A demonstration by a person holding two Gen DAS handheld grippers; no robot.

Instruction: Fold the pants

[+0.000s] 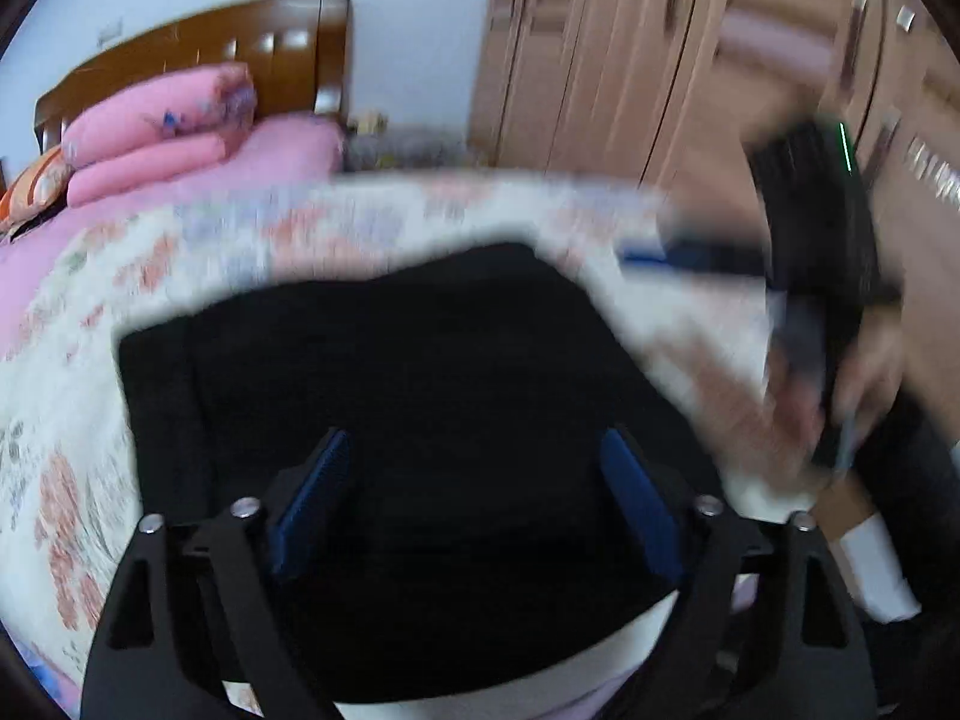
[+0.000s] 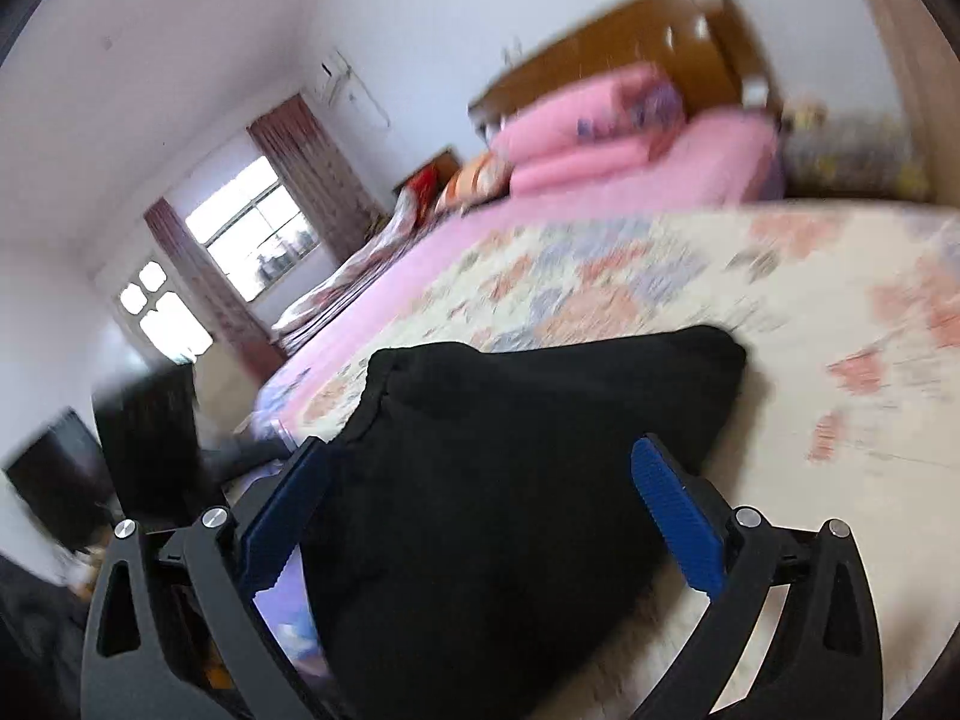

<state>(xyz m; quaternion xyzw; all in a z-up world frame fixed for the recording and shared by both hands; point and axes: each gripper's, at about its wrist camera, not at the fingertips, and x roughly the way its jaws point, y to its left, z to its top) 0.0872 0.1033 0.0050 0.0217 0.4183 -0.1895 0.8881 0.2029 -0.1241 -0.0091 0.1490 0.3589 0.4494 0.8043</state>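
Your black pants (image 1: 396,420) are lying folded into a compact block on the floral quilt (image 1: 90,420) that is covering the bed; in the right wrist view the same pants (image 2: 510,480) are showing a rounded far corner and a doubled edge on their left side. You are holding the left gripper (image 1: 477,468) above the pants with its blue pads (image 1: 312,504) spread wide apart and nothing between them; whether the pads are touching the cloth is not clear, because everything here is blurring. You are holding the right gripper (image 2: 486,492) the same way, jaws spread and gripping nothing, with the pants filling the gap between its blue pads (image 2: 678,516). From the left wrist you are seeing the right gripper (image 1: 672,255) out to the right, over the quilt's edge, with your hand (image 1: 864,372) wrapping its black handle. Pink bedding (image 1: 162,126) is sitting stacked against the wooden headboard (image 1: 240,42); a wooden wardrobe (image 1: 660,30) is standing beyond the bed.
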